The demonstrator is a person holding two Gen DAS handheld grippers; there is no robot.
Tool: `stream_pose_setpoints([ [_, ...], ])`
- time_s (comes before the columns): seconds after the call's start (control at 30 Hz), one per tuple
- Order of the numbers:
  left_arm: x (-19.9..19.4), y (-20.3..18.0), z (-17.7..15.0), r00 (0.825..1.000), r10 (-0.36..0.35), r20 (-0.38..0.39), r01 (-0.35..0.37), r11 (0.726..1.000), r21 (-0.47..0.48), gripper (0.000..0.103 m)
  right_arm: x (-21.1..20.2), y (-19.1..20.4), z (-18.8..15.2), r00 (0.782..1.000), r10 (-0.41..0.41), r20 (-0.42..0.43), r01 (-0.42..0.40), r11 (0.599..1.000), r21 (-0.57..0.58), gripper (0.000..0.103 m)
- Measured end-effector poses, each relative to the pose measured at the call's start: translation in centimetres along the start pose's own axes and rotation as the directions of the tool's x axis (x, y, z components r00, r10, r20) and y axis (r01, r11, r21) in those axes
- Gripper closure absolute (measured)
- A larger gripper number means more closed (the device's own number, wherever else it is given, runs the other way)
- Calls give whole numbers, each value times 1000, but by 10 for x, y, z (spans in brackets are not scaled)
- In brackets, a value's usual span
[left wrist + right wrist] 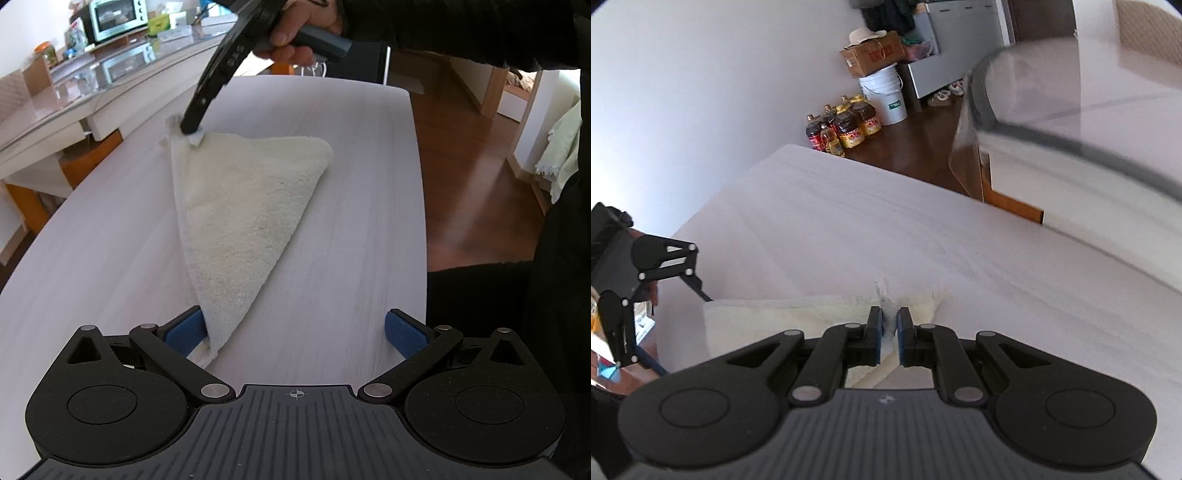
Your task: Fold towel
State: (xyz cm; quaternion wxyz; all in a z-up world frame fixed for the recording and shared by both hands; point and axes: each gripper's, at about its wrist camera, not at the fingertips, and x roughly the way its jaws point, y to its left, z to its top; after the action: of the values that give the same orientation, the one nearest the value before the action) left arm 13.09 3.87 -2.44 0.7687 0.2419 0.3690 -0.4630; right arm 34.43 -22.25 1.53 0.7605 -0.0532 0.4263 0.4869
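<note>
No wording can be read anywhere. The cardboard box (pixel 872 55) carries red print, the white bucket (pixel 886 96) a green label and the oil bottles (pixel 849 127) labels, all too small to make out.

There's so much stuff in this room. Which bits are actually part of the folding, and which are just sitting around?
Part of the job:
towel
left gripper, open beside one corner
right gripper, shut on another corner
table under it

Just lying about:
toaster oven
oil bottles
white bucket
cardboard box
shoes
</note>
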Motion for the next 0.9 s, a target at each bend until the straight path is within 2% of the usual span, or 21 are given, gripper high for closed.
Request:
stream_pose_setpoints([
  [0.1,-1,0,0,1000,3,3,-3,1000,-4,0,7,-4,-5,1000,-20,4,20,999,26,88],
  [0.13,-1,-1,0,1000,4,4,-4,1000,-9,0,8,-5,-6,999,-33,4,33,999,31,77],
  [0.17,-1,-1,0,1000,4,7,-4,1000,-16,0,7,-6,-9,997,-76,23,75,996,45,71],
  [0.2,-1,0,0,1000,4,10,-3,1000,-27,0,6,-7,-10,995,-90,36,88,995,55,68],
  [0.37,-3,0,-1,999,20,28,-19,998,-60,0,-15,0,-14,980,-149,130,139,987,81,68],
  [0.53,-14,2,1,995,55,80,-46,993,-108,0,-31,36,-25,967,-153,203,147,988,46,71],
  [0.63,-24,-1,4,992,75,105,-62,991,-119,0,-29,62,-35,975,-118,187,120,993,5,82],
  [0.83,-30,-15,8,990,16,141,-2,995,-101,0,-15,106,-63,992,-86,92,100,981,-164,82],
  [0.9,-24,-20,9,991,1,131,11,996,-90,0,-8,112,-72,993,-104,53,112,973,-202,82],
])
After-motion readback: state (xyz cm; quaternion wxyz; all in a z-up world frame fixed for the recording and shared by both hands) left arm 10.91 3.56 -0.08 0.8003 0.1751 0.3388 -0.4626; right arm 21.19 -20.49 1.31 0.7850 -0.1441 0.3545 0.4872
